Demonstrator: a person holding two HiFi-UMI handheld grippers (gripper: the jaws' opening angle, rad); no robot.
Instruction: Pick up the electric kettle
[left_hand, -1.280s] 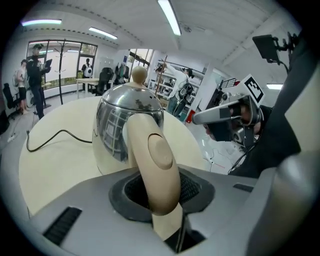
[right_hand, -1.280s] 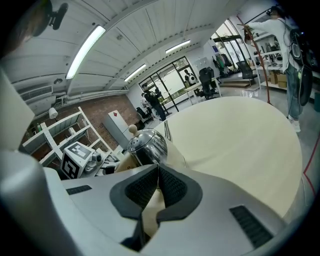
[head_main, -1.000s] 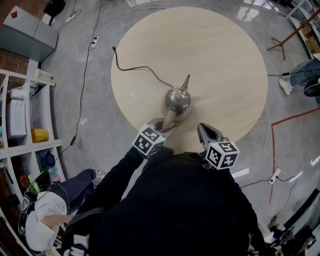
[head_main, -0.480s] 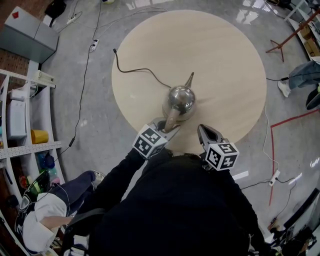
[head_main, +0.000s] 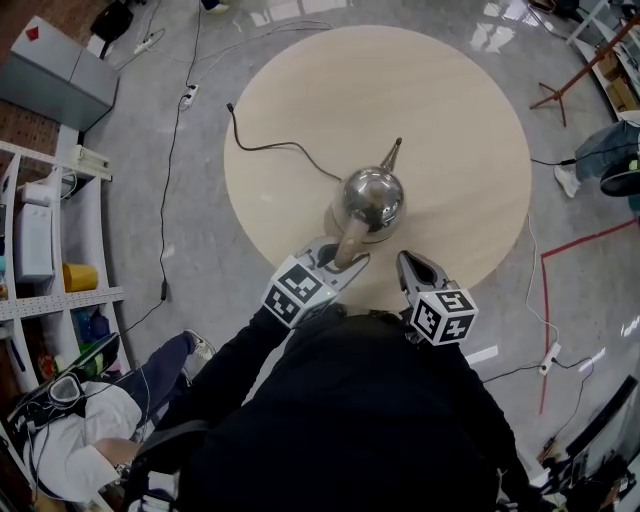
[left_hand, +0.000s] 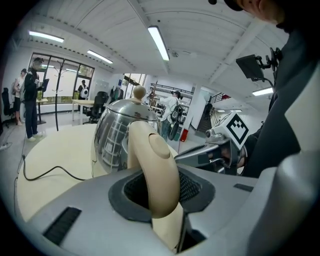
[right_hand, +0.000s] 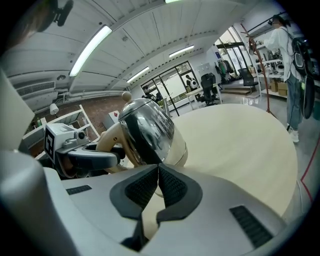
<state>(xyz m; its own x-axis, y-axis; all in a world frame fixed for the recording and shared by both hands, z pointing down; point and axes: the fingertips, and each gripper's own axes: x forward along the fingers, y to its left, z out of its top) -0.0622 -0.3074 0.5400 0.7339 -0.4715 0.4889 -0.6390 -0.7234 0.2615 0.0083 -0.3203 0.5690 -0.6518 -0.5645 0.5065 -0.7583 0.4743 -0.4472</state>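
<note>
The electric kettle (head_main: 372, 198) is a shiny steel dome with a beige handle (head_main: 351, 241) and a thin spout pointing away from me. It is near the front of the round wooden table (head_main: 450, 110). My left gripper (head_main: 337, 258) is shut on the beige handle (left_hand: 152, 165), which fills the gap between its jaws. The kettle body (left_hand: 116, 137) rises just beyond. My right gripper (head_main: 412, 268) hovers to the right of the kettle (right_hand: 147, 131), jaws closed together with nothing between them.
A black power cord (head_main: 270, 145) trails from the kettle's base to the table's left edge. Shelving (head_main: 45, 250) stands at the left, and a seated person (head_main: 110, 420) is at the lower left. Cables and red tape lie on the floor around.
The kettle has shifted to the right and slightly away from me, along with my left gripper on its handle. The right gripper has hardly moved.
</note>
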